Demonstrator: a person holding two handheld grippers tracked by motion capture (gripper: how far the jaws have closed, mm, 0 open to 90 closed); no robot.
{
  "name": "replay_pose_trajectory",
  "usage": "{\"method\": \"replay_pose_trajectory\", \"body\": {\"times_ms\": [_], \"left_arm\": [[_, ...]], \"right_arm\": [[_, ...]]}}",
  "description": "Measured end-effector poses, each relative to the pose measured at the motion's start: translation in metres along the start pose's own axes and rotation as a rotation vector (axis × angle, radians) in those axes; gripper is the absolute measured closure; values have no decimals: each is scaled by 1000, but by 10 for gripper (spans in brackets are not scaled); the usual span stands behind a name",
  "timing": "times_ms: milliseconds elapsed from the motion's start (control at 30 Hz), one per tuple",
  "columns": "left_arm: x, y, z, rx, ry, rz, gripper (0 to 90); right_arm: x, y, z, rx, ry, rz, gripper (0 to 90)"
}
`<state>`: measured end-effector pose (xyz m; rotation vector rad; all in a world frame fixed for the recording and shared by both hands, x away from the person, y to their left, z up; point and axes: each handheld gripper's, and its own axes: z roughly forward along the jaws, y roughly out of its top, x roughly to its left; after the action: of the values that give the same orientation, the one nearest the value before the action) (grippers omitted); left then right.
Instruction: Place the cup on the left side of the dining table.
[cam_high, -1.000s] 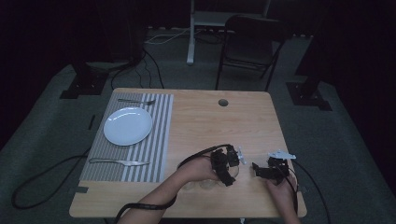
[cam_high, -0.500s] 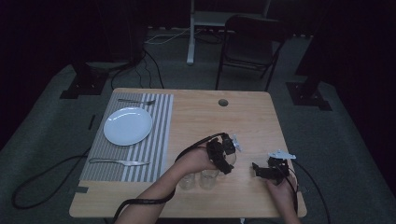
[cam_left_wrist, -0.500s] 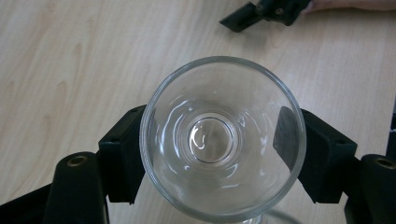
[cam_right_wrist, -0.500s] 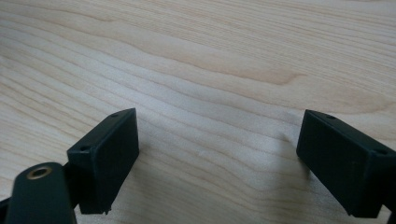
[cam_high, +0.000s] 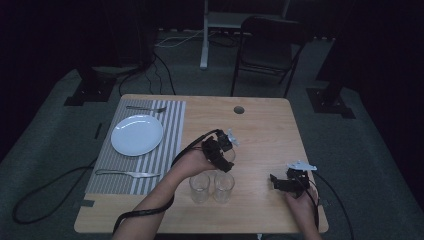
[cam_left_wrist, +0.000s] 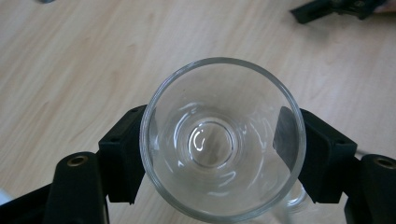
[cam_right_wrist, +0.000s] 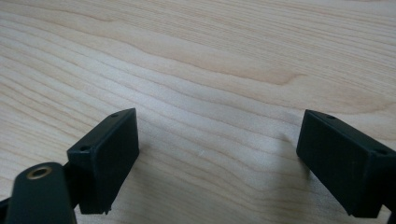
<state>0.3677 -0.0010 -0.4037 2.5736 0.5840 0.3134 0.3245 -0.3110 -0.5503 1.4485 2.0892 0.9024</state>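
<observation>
My left gripper (cam_high: 223, 156) is shut on a clear drinking glass (cam_left_wrist: 223, 140) and holds it above the wooden table (cam_high: 260, 130). In the left gripper view I look straight down into the glass, with a black pad pressed on each side of its wall. Two more clear glasses (cam_high: 199, 187) (cam_high: 223, 186) stand side by side on the table just in front of that hand. My right gripper (cam_high: 281, 182) rests low near the table's front right corner. Its jaws (cam_right_wrist: 219, 154) stand wide open over bare wood with nothing between them.
A grey striped placemat (cam_high: 165, 150) lies on the left of the table with a white plate (cam_high: 137, 135), a fork (cam_high: 146, 108) behind it and a knife (cam_high: 127, 173) in front. A round cable hole (cam_high: 239, 109) is near the far edge. A chair (cam_high: 267, 47) stands behind the table.
The left gripper has moved away from the person and slightly left, rising with the glass still in it. This uncovered the two standing glasses. The right gripper has stayed put.
</observation>
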Motion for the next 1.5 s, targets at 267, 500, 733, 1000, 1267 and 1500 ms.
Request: {"method": "replay_pose_trajectory", "body": {"times_ms": [267,500,733,1000,1267,1500], "left_arm": [[22,-28,-17,14,45,-67,287],[42,-58,-30,4,87,-155,287],[60,-84,-40,8,120,-214,287],[80,-115,-44,29,176,-298,287],[97,-141,-46,39,223,-396,287],[110,-154,-45,50,244,-452,287]], "right_arm": [[0,0,0,0,0,-1,126],[0,0,0,0,0,0,126],[0,0,0,1,0,1,126],[0,0,0,1,-1,3,127],[0,0,0,1,-1,2,127],[0,0,0,1,-1,2,127]]}}
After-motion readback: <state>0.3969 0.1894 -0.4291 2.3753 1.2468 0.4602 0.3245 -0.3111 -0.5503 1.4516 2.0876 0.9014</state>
